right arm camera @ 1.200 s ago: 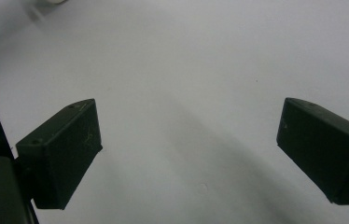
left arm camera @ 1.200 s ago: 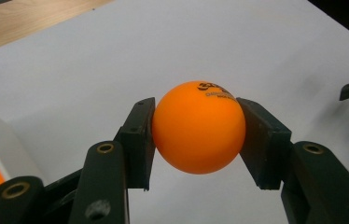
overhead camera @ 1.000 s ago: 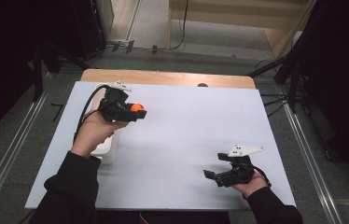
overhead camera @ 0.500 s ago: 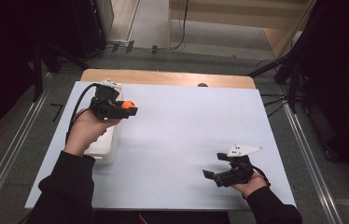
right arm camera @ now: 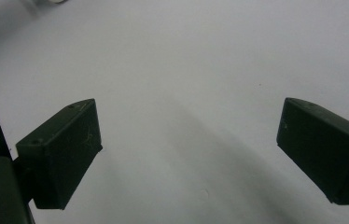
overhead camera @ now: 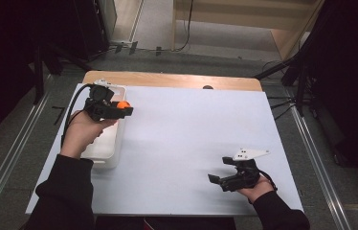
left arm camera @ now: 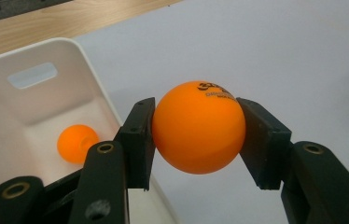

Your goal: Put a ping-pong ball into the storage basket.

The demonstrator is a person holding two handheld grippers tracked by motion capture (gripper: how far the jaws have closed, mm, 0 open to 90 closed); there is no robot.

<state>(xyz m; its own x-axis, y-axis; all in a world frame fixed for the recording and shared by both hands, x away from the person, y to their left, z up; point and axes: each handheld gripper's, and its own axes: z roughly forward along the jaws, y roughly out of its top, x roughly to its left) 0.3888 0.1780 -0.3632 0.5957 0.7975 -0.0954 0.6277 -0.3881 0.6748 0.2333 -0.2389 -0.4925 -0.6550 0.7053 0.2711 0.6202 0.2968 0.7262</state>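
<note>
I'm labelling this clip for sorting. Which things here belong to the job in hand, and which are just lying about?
In the job:
- orange ball, clamped in the left tool
- white bin
- second orange ball, lying in the bin

Just about:
- right tool, open, nothing between its jaws
- white table sheet
- wooden tabletop edge

Table: wooden top (overhead camera: 167, 79), bare along its far edge.
Cover: white sheet (overhead camera: 191, 139) lies over most of the table, reaching the near edge.
Left side: white bin (overhead camera: 106, 152) stands on the sheet.
Far edge: small dark spot (overhead camera: 207, 87) at the sheet's border.
</note>
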